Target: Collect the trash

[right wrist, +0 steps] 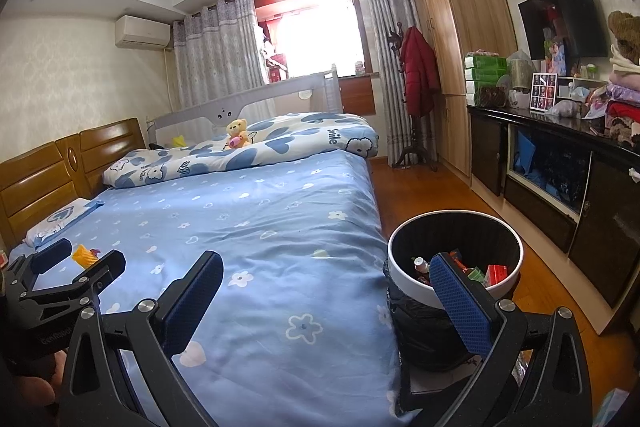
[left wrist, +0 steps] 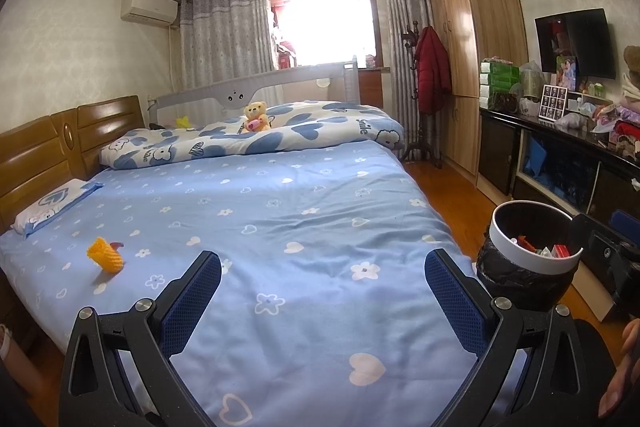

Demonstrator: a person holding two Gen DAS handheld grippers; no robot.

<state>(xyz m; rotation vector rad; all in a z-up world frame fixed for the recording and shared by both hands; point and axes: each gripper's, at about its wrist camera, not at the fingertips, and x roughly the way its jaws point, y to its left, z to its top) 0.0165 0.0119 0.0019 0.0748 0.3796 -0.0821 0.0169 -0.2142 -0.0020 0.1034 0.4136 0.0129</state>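
Observation:
A yellow-orange foam fruit net (left wrist: 105, 254) with a small red scrap beside it lies on the blue bed sheet (left wrist: 280, 211), left of my left gripper (left wrist: 322, 267), which is open and empty above the sheet. The net also shows in the right wrist view (right wrist: 84, 255), just past the left gripper (right wrist: 76, 267). A white-rimmed bin (left wrist: 528, 259) with a black liner stands on the floor at the bed's right side and holds several pieces of trash. My right gripper (right wrist: 326, 269) is open and empty, its right finger over the bin's rim (right wrist: 456, 251).
A folded heart-print quilt (left wrist: 256, 139) with a teddy bear (left wrist: 256, 117) lies at the far side of the bed. A wooden headboard (left wrist: 44, 155) is on the left. A dark cluttered cabinet (right wrist: 560, 179), a wardrobe (right wrist: 460, 39) and a coat stand line the right wall.

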